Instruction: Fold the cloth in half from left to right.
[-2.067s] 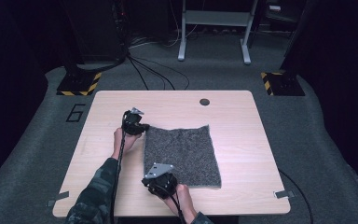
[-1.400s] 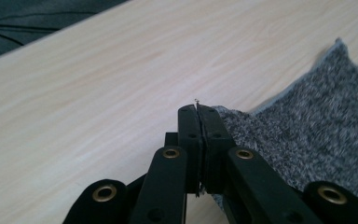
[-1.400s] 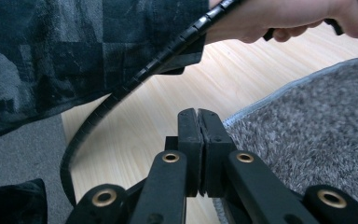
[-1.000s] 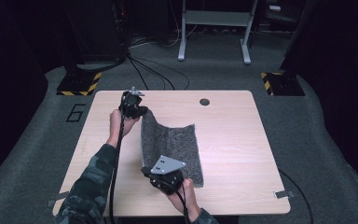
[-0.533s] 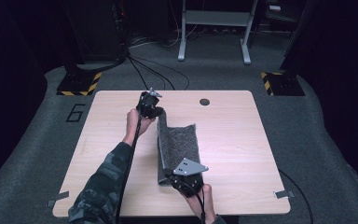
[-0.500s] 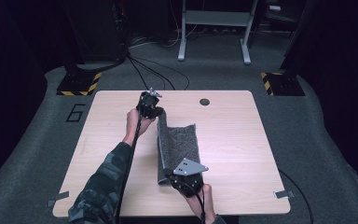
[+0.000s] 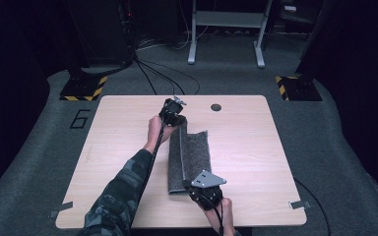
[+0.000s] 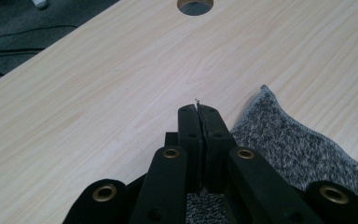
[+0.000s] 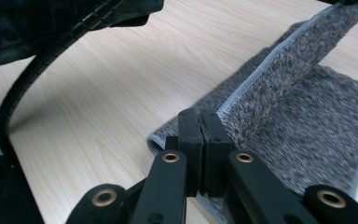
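Grey fleece cloth (image 7: pixel 192 160) at tabletop (image 7: pixel 118 142) centre, long axis near-far, left edge lifted over right half. Left claw (image 7: pixel 175 118) clamped on far corner, right claw (image 7: pixel 193 183) clamped on near corner. Unfolded half lies right of both claws.

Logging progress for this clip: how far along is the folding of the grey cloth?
About halfway. Done: the left edge of the grey cloth is lifted off the table. In hand: left tongs and right tongs are shut on that edge, carrying it rightward. Left: lay it down and release.
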A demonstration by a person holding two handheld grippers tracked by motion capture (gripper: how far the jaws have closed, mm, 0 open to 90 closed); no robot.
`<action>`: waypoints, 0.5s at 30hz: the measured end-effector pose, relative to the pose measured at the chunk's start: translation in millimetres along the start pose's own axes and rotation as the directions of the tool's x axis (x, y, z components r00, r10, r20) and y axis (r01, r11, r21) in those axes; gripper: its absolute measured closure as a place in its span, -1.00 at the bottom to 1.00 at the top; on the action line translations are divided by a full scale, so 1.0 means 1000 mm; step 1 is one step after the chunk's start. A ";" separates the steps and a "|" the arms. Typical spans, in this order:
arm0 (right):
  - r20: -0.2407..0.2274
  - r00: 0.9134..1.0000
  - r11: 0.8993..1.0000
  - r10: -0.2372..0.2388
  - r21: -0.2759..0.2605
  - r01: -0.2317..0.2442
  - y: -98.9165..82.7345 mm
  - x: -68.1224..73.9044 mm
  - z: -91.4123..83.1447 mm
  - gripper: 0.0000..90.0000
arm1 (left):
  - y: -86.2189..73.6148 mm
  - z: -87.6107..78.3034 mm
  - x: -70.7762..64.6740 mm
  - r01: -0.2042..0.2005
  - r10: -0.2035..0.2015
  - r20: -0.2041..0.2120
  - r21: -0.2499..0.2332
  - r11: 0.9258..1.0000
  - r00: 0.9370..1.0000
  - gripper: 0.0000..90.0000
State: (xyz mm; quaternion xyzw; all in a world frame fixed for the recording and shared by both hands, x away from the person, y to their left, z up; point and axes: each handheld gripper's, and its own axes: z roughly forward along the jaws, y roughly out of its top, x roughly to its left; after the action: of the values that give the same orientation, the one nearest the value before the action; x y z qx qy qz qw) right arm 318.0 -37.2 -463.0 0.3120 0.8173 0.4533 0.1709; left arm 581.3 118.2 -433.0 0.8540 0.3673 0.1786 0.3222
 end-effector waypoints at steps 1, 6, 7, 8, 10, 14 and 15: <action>0.000 1.000 1.000 0.000 0.000 0.000 0.000 0.000 0.000 0.97 | 0.000 0.000 0.000 0.000 0.000 0.000 0.000 1.000 1.000 0.96; 0.022 0.999 1.000 0.025 0.007 -0.025 -0.009 -0.005 -0.003 0.97 | 0.001 0.010 -0.006 0.001 -0.001 0.008 -0.001 1.000 1.000 0.96; 0.018 0.999 0.999 0.027 0.019 -0.028 -0.010 -0.006 -0.004 0.97 | 0.002 0.015 -0.010 -0.006 0.006 0.010 -0.001 1.000 1.000 0.96; 0.016 0.999 0.999 0.029 0.018 -0.029 -0.010 -0.006 -0.004 0.97 | 0.002 0.015 -0.010 -0.006 0.006 0.010 -0.001 1.000 1.000 0.96; 0.022 0.999 0.999 0.026 0.021 -0.027 -0.011 -0.008 -0.005 0.97 | 0.005 0.021 -0.015 -0.013 0.013 0.020 0.002 1.000 1.000 0.96; 0.034 0.999 0.999 0.035 0.025 -0.036 -0.013 -0.011 -0.007 0.97 | 0.006 0.026 -0.020 -0.022 0.022 0.025 0.007 1.000 0.999 0.96; 0.034 0.999 0.999 0.034 0.032 -0.035 -0.014 -0.012 -0.008 0.97 | 0.007 0.027 -0.021 -0.028 0.028 0.033 0.014 0.999 0.999 0.96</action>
State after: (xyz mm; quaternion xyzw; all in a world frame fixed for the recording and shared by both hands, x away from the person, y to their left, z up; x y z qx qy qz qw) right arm 317.6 -55.7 -470.9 0.3365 0.8160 0.4376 0.1715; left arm 585.4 87.2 -449.1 0.8642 0.3513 0.1666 0.3193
